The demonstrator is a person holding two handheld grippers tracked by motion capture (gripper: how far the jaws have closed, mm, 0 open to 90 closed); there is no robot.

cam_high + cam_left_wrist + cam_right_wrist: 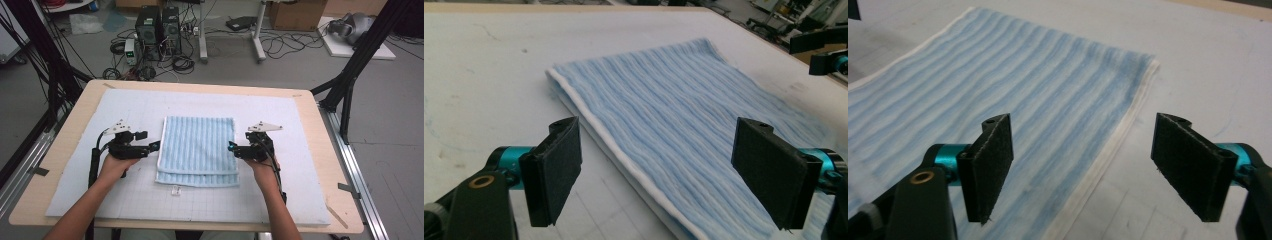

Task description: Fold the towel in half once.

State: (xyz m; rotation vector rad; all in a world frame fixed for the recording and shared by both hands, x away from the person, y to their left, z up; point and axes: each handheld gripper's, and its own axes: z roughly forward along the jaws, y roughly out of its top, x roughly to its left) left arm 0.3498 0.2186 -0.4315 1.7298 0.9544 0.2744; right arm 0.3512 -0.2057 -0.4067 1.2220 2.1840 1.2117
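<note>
A folded light-blue ribbed towel (199, 150) with white edging lies flat in the middle of the white mat (125, 200). My left gripper (154, 145) sits just off the towel's left edge, pointing at it, jaws open and empty. In the left gripper view the towel (664, 115) stretches ahead between and past the left gripper (654, 165). My right gripper (233, 146) mirrors it at the towel's right edge, also open with nothing held. In the right gripper view the towel's white border (1108, 145) runs between the wide-apart pads of the right gripper (1088, 165).
The mat covers a wooden table (65, 145). A small clear piece (175, 190) lies on the mat near the towel's front edge. Black frame legs (350, 75) stand at both sides. Computers and cables (157, 35) sit on the floor beyond.
</note>
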